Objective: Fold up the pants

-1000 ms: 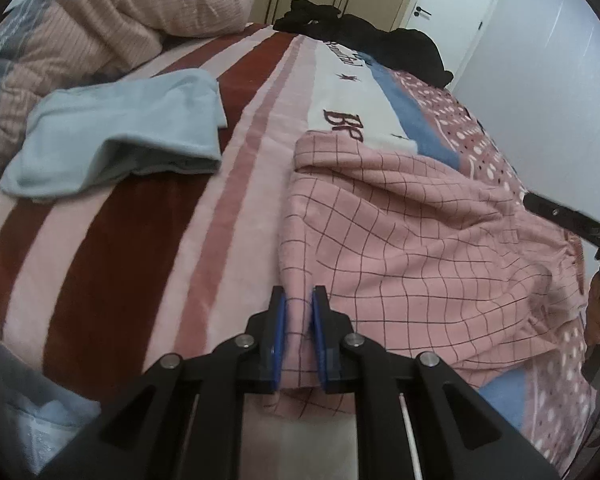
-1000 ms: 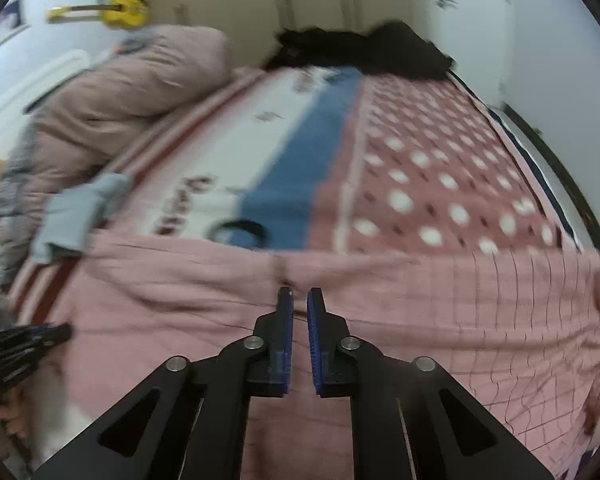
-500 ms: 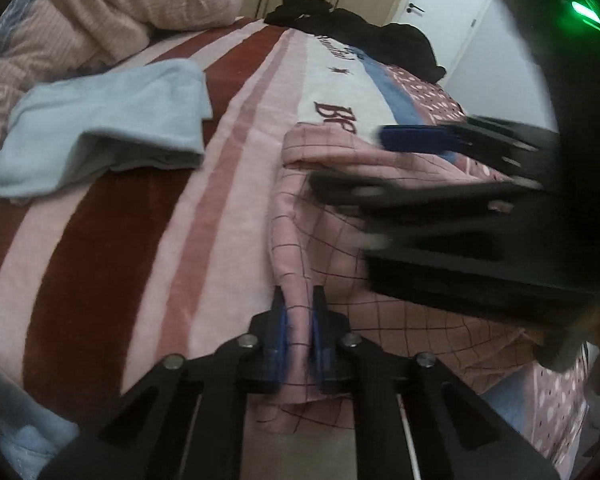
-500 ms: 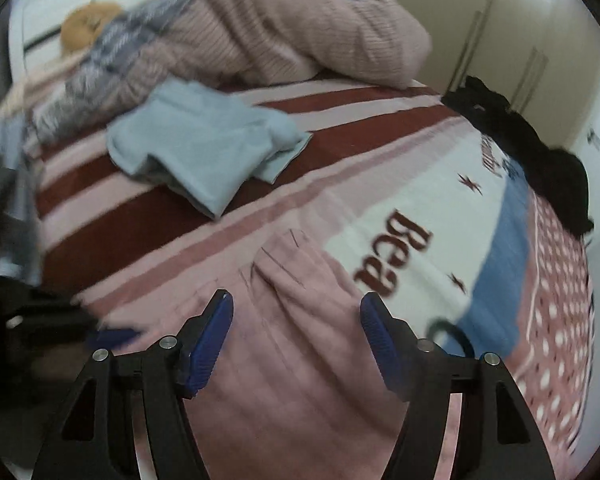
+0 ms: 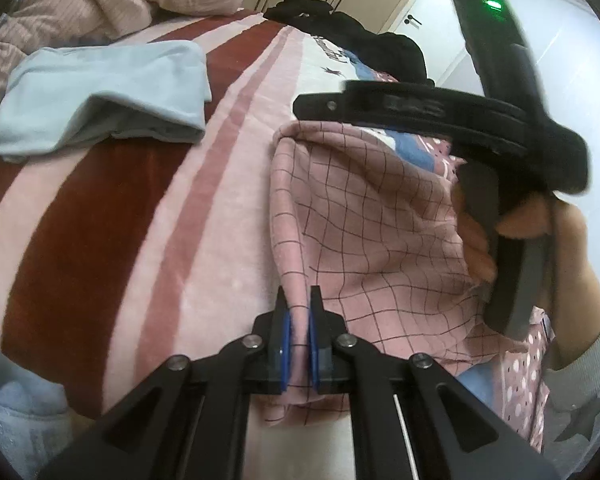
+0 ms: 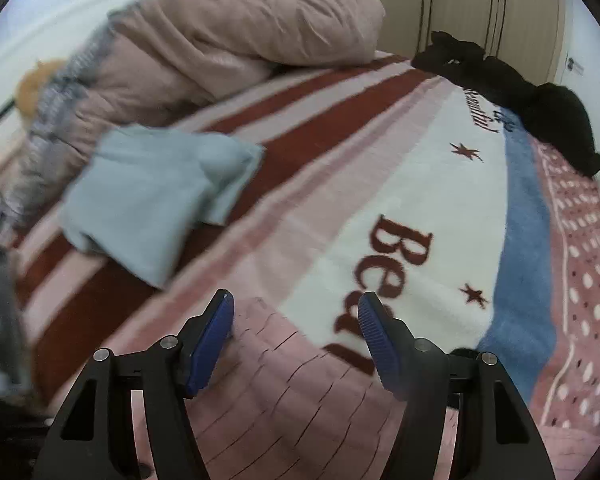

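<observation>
Pink checked pants [image 5: 372,216] lie bunched on the striped blanket [image 5: 100,220]. My left gripper [image 5: 298,316] is shut on their near left edge, with a ridge of cloth pinched between the blue pads. In the left wrist view the right tool, held by a hand [image 5: 476,240], reaches across above the far edge of the pants. My right gripper [image 6: 296,312] stands open just over the far corner of the pants [image 6: 292,392]. Its left pad is close to the cloth and nothing is gripped between the pads.
A folded light blue garment [image 5: 100,92] lies to the left on the blanket, also seen in the right wrist view [image 6: 152,188]. A pink duvet [image 6: 240,40] is heaped at the head of the bed. Black clothes [image 6: 540,104] lie at the far edge near the wardrobe.
The right gripper has swung across the bed to the left and opened from shut, ending over the far corner of the pants. The left gripper keeps its pinch on the edge.
</observation>
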Motion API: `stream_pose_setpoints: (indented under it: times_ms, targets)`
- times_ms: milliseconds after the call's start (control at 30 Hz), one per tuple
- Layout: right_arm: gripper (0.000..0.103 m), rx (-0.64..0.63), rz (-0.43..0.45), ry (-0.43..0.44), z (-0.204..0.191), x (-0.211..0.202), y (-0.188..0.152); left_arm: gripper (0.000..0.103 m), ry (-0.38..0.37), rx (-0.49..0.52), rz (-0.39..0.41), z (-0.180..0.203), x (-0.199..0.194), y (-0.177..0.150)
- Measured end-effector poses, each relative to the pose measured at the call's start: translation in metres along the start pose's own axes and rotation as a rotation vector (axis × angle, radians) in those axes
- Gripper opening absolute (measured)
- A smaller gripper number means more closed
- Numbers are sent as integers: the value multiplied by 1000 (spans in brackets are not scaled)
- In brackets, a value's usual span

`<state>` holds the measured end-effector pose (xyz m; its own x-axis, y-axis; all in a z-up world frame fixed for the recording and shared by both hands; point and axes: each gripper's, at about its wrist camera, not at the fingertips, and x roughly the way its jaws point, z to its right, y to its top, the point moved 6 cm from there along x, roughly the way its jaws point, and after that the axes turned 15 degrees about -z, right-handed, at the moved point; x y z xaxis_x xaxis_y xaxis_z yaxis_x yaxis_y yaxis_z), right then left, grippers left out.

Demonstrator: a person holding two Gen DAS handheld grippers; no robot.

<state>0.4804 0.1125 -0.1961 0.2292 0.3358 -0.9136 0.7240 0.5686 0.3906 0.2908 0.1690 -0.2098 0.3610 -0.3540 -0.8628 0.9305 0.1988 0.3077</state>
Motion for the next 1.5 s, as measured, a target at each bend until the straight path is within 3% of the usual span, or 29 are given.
stream_pose_setpoints:
  times_ms: [100, 200, 267, 367, 533, 700, 800, 900, 1000, 1067, 1100, 1133, 1167, 1200, 1333, 1400, 1500]
  targets:
    - [61, -94, -59, 119, -16, -2, -12, 5, -21, -11, 5, 0, -1, 0]
    - [59, -134, -93, 16, -18, 13, -17, 5, -32, 2, 2, 3, -2, -1]
    - [55, -71, -92, -18, -9, 22, -14, 5, -38, 5, 0, 4, -2, -3]
    - [54, 64, -75, -35, 16, 31, -5, 5, -48, 2, -7, 3, -1, -1]
    - [55, 114, -85, -37, 31, 39, 0, 4, -29, -1, -29, 2, 4, -3]
    - [58, 241, -78, 115, 44, 40, 3, 4, -23, -30, -43, -1, 3, -7]
    - [57, 287, -113, 283, 52, 39, 2, 5, 0, -33, -44, -2, 1, -10]
    - [55, 306, -132, 350, 61, 32, -2, 6, -6, -42, -41, -3, -1, -10]
    - [57, 255, -146, 341, 61, 18, -8, 9, 15, -38, -32, -1, -6, -9]
    - [57, 225, -113, 321, 61, -4, -14, 21, 40, -11, -11, 4, -13, -10]
    - [61, 216, -88, 323, 62, -15, -15, 34, 42, 10, 12, 9, -19, -10]
    - [65, 203, -54, 325, 62, -32, -18, 40, 35, 24, 32, 13, -24, -9]
    - [75, 205, -24, 318, 64, -48, -22, 40, 31, 37, 46, 17, -29, -9]
    - [83, 210, -1, 313, 67, -61, -26, 40, 31, 47, 57, 19, -32, -8]
    - [83, 263, 61, 256, 90, -116, -66, 41, 24, 55, 76, 23, -38, -9]
    - [83, 336, 69, 193, 115, -137, -103, 42, 19, 51, 75, 23, -39, -9]
    - [83, 479, 79, 173, 154, -160, -174, 49, 19, 57, 83, 27, -41, -8]
